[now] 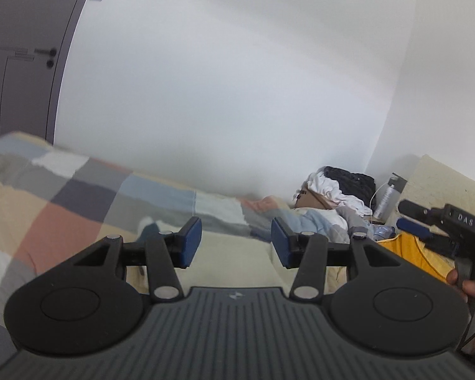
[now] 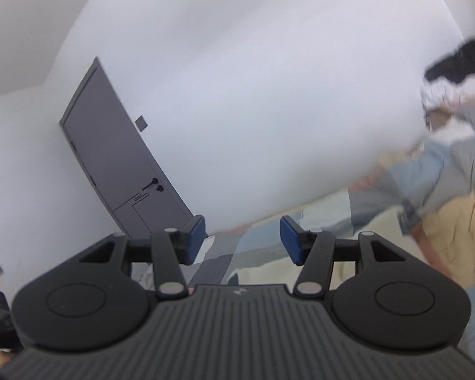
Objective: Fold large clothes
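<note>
My left gripper (image 1: pixel 236 242) is open and empty, held above a bed with a cream sheet (image 1: pixel 231 253). A yellow garment (image 1: pixel 408 253) lies at the right, beside the other gripper (image 1: pixel 427 221), which shows in the left wrist view and looks open. A pile of white and black clothes (image 1: pixel 338 186) sits at the far corner. In the right wrist view my right gripper (image 2: pixel 242 240) is open and empty, tilted up toward the wall, above the bed (image 2: pixel 269 269). The clothes pile (image 2: pixel 452 82) shows blurred at the right.
A patchwork quilt (image 1: pixel 63 196) covers the left and far side of the bed. A grey door (image 1: pixel 22 63) stands at the left; it also shows in the right wrist view (image 2: pixel 120 171). A metal bottle (image 1: pixel 386 196) and a cream headboard (image 1: pixel 443 183) stand at the right.
</note>
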The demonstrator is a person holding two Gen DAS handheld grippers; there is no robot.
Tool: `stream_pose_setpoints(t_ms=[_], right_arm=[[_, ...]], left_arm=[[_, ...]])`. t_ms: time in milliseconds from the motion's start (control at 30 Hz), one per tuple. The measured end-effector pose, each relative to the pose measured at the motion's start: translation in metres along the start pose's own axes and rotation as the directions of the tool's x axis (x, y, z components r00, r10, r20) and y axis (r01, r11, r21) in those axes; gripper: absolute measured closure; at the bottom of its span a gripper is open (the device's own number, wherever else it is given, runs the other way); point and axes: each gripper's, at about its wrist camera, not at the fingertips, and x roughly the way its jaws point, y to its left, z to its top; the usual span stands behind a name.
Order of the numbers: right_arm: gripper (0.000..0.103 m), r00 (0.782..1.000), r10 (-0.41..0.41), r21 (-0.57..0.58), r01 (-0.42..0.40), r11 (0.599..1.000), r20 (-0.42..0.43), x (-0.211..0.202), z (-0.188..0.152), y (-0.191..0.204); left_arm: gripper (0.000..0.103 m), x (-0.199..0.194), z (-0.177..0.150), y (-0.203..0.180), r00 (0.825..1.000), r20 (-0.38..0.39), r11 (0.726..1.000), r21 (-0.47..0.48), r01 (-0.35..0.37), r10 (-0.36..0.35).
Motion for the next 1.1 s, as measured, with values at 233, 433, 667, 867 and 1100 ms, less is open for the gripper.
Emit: stream_pose_setpoints(t_ms=[233, 433, 667, 867, 1100], right_arm=[[0.047, 1.0, -0.005, -0.117, 0.008, 0.993, 0.024, -0.051, -0.006, 0.056], [0.047, 0.999, -0.034, -0.152, 0.037, 0.988, 0.02, -0.078, -0.026, 0.069], [0.047, 0.994, -0.108, -0.267, 0.106, 0.958, 0.007, -0.09, -0.062, 0.077], [0.047, 0.987, -0.157, -0.313, 0.138, 0.94, -0.035, -0.089, -0.09, 0.078], [0.047, 0.976, -0.198, -0.314, 0.161, 0.936, -0.087, -0.086, -0.115, 0.072]], left_arm=[[0.045, -0.058, -0.003, -0.034, 0.999, 0.034, 0.996, 0.082, -0.023, 0.02], [0.045, -0.089, -0.023, -0.042, 0.998, 0.042, 0.992, 0.122, -0.042, 0.037], [0.041, -0.096, -0.051, -0.045, 0.998, 0.04, 0.988, 0.143, -0.051, 0.046], [0.041, -0.083, -0.075, -0.035, 0.997, 0.02, 0.989, 0.125, -0.073, 0.071], [0.041, -0.065, -0.092, -0.017, 0.995, -0.02, 0.992, 0.084, -0.094, 0.096]])
